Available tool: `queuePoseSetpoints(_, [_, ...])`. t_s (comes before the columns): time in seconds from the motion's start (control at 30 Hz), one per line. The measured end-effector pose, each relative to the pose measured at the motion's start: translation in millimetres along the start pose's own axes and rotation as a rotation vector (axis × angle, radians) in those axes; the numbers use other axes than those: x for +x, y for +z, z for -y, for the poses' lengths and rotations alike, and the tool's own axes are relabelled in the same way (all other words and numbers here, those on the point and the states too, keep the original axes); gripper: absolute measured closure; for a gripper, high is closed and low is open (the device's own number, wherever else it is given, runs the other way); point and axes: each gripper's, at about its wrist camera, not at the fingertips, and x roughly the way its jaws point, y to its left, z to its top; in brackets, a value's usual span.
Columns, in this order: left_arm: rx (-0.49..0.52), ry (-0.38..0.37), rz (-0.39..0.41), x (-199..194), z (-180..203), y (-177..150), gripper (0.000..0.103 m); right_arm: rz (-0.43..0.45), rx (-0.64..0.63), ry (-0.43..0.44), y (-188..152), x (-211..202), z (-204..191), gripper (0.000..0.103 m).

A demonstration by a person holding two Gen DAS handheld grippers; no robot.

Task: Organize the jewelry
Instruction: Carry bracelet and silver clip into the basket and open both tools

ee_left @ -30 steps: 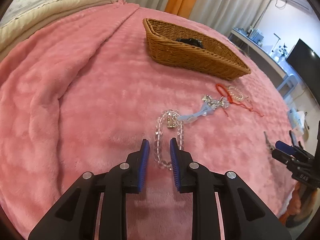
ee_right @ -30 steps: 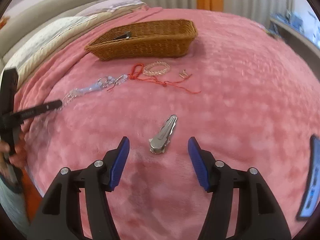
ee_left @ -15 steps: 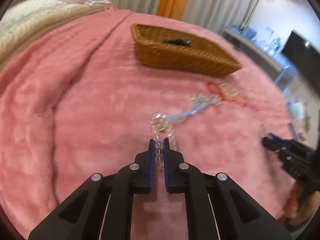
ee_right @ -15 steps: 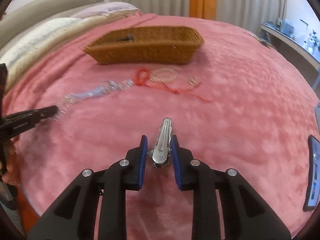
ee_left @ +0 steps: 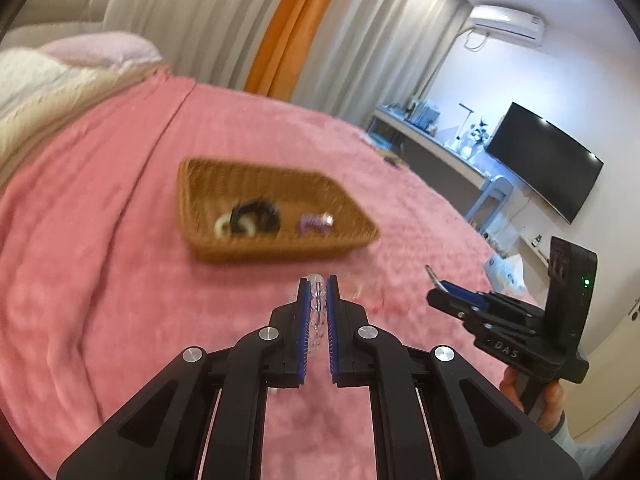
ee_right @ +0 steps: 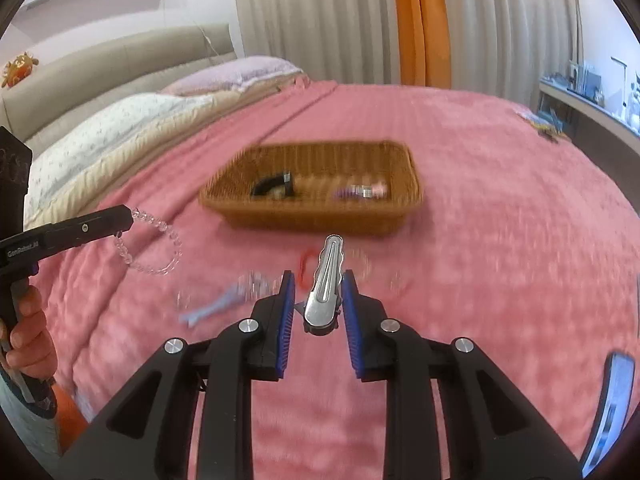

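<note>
My left gripper [ee_left: 317,285] is shut on a clear bead bracelet [ee_left: 316,304] and holds it above the pink blanket; in the right wrist view the bracelet [ee_right: 160,246] hangs from the left gripper's tip at the left. My right gripper [ee_right: 318,280] is shut on a silver hair clip [ee_right: 325,280], lifted off the bed. The wicker basket [ee_left: 200,248] lies ahead of both grippers, with a black scrunchie [ee_left: 256,216] and a purple piece [ee_left: 316,222] inside. It also shows in the right wrist view [ee_right: 316,216].
A light blue charm strand [ee_right: 224,302], a red cord [ee_right: 306,260] and a bead bracelet, blurred, lie on the blanket before the basket. Pillows [ee_right: 120,128] lie at the left. A phone [ee_right: 612,396] lies at the right edge. A desk and TV [ee_left: 544,160] stand beyond the bed.
Both grippers closed on their items and lifted them off the blanket, then rose and moved toward the basket, whose inside now shows.
</note>
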Motion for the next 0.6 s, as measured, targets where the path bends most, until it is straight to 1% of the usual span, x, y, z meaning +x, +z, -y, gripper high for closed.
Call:
queuePoseSetpoints(0.13, [0.04,0.02,0.041,19.9,8.0,36.7,0.097,0.041,-0.019,-0.006,37.7,17.8,5.5,0.082])
queuePoseSetpoints(0.2, [0.045,0.025,0.051,34.8,7.5,53.2,0.097,0.045,-0.019,0.012,59.5,35.6,8.9,0.082])
queuePoseSetpoints(0.27, [0.05,0.046,0.062,52.1,5.0,67.9,0.097,0.044,-0.016,0.016,72.9,51.5,12.8,0.082])
queuePoseSetpoints(0.3, [0.051,0.053,0.067,61.4,3.4,74.3,0.097,0.04,-0.013,0.025,82.9,66.1,15.6,0.082])
queuePoseSetpoints(0.43, [0.055,0.092,0.079,95.2,-8.0,89.0,0.097,0.002,-0.002,0.038,102.9,111.2,24.8,0.082])
queuePoseSetpoints(0.53, [0.025,0.106,0.043,129.6,-26.7,93.2,0.097,-0.048,0.009,0.044,108.3,149.0,31.1,0.082])
queuePoseSetpoints(0.6, [0.008,0.117,0.021,143.6,-37.5,91.9,0.097,-0.09,0.02,0.059,108.6,172.5,34.5,0.082])
